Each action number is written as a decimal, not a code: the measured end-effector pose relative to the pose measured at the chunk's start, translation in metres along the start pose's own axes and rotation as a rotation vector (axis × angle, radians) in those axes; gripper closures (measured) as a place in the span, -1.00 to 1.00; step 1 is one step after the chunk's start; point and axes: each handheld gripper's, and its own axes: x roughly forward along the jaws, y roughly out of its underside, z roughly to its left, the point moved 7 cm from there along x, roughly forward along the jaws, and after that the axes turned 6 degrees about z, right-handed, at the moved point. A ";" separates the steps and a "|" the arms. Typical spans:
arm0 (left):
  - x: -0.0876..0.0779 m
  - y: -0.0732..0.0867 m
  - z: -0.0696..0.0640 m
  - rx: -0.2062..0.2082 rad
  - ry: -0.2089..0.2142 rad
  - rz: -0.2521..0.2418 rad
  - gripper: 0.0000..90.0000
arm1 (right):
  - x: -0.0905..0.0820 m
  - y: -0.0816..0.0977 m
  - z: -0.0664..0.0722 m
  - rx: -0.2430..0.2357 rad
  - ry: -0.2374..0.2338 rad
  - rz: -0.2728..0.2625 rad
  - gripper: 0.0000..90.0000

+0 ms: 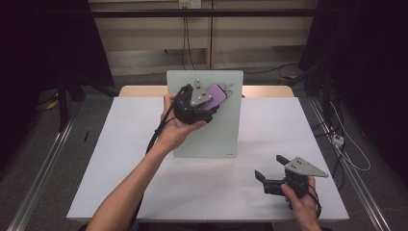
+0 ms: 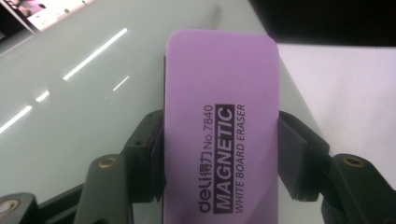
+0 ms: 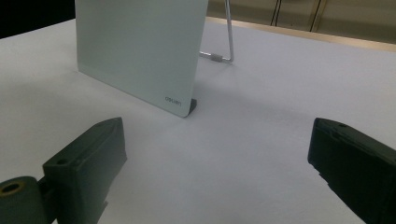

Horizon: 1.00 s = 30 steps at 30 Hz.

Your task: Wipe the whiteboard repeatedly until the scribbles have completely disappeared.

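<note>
On the left we've got the left gripper (image 1: 210, 102) up at the top of the glass whiteboard (image 1: 226, 134), its jaws pinching the purple eraser (image 2: 219, 126) by its long sides. The eraser's printed face reads "MAGNETIC WHITE BOARD ERASER", and it sits against the upper part of the board, which stands tilted on the white table (image 1: 120, 159). Over to the right, our right gripper (image 1: 270, 166) rests low near the table's front edge, well apart from the board, jaws spread wide with nothing between them.
</note>
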 end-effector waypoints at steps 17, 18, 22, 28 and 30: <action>0.015 -0.008 -0.020 0.043 0.028 0.008 -0.09 | 0.000 0.000 0.001 0.002 -0.002 0.001 -0.91; 0.020 -0.005 -0.028 0.061 0.048 0.017 -0.09 | 0.000 0.000 0.001 -0.001 -0.002 -0.002 -0.91; 0.036 0.005 -0.056 0.089 0.108 0.047 -0.09 | -0.001 0.000 0.001 0.000 -0.005 -0.004 -0.91; 0.041 0.005 -0.064 0.078 0.123 0.055 -0.09 | -0.002 0.000 0.001 0.000 -0.008 -0.002 -0.91; 0.035 0.001 -0.055 0.071 0.102 0.050 -0.09 | -0.002 0.000 0.001 0.000 -0.007 -0.006 -0.91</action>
